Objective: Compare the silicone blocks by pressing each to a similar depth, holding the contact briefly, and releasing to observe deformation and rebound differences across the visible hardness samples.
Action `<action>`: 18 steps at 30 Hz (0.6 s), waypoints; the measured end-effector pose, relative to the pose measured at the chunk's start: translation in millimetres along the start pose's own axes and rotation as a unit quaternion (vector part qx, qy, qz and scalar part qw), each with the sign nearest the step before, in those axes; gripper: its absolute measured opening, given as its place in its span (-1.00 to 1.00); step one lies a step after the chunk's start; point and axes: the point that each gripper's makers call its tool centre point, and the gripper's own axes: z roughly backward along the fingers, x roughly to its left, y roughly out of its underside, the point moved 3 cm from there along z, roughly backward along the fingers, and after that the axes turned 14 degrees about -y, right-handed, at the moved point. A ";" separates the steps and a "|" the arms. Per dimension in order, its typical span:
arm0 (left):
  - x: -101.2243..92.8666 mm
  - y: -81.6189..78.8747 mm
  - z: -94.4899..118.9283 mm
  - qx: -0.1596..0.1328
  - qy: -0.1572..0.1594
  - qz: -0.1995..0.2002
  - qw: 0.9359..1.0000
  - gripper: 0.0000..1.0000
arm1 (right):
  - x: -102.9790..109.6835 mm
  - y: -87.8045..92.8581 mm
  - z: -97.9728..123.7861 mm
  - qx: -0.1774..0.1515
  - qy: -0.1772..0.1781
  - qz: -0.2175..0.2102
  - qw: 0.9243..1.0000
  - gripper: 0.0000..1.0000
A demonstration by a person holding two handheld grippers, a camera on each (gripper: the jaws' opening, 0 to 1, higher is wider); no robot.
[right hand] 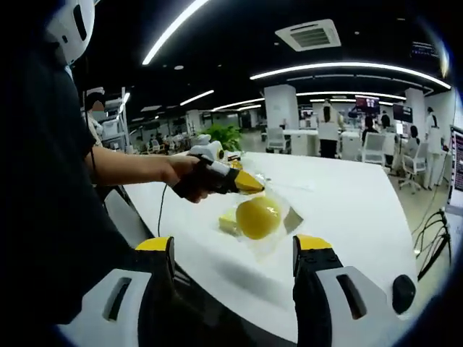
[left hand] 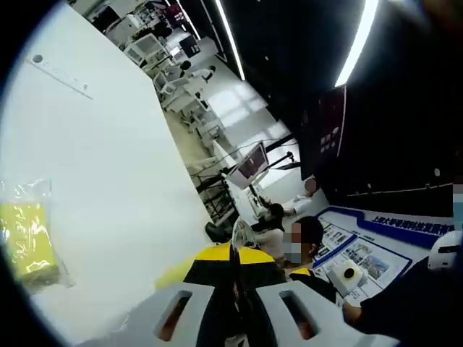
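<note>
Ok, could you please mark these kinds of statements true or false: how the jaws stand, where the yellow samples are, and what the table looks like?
1. The right gripper has its jaws wide apart. True.
2. The left gripper, held by a hand, has its tip close to the round yellow sample. True.
3. The round yellow sample lies bare on the table. False: it is inside a clear plastic bag.
4. The table is black. False: it is white.
5. In the left gripper view, a bagged yellow block lies on the table. True.
</note>
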 end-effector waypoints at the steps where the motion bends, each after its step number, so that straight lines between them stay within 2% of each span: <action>1: 1.0 0.7 -4.2 0.001 -0.004 0.006 1.000 -1.00 | -0.6 0.6 1.2 0.001 0.001 -0.001 1.000 0.20; 5: 9.6 -5.4 -23.7 -0.025 -0.010 0.050 0.998 -1.00 | -3.6 2.0 7.6 0.001 0.009 -0.004 1.000 0.19; 7: 18.4 -11.4 -29.9 -0.050 -0.027 0.070 0.996 -1.00 | -6.1 2.2 10.8 0.003 0.013 -0.005 1.000 0.18; 8: 21.1 -11.7 -32.9 -0.050 -0.026 0.085 0.995 -1.00 | -7.3 2.1 12.4 0.003 0.014 -0.006 1.000 0.18; 9: 31.7 -16.2 -36.5 -0.069 -0.044 0.096 0.992 -1.00 | -8.8 1.7 14.2 0.002 0.015 -0.009 1.000 0.17; 10: 38.2 -17.7 -38.7 -0.072 -0.050 0.108 0.990 -1.00 | -10.0 1.6 15.5 0.002 0.016 -0.011 1.000 0.14; 14: 74.2 -25.7 -38.3 -0.118 -0.084 0.183 0.972 -1.00 | -14.4 0.9 20.4 0.001 0.020 -0.012 1.000 0.14; 15: 87.0 -30.1 -34.5 -0.134 -0.089 0.222 0.962 -1.00 | -16.7 1.3 22.2 0.000 0.022 -0.013 1.000 0.14; 17: 102.9 -33.4 -29.7 -0.154 -0.089 0.265 0.948 -1.00 | -20.2 3.2 21.7 -0.002 0.024 -0.016 1.000 0.14; 18: 109.6 -35.0 -27.6 -0.165 -0.097 0.267 0.944 -1.00 | -21.8 4.7 21.6 -0.001 0.024 -0.018 1.000 0.14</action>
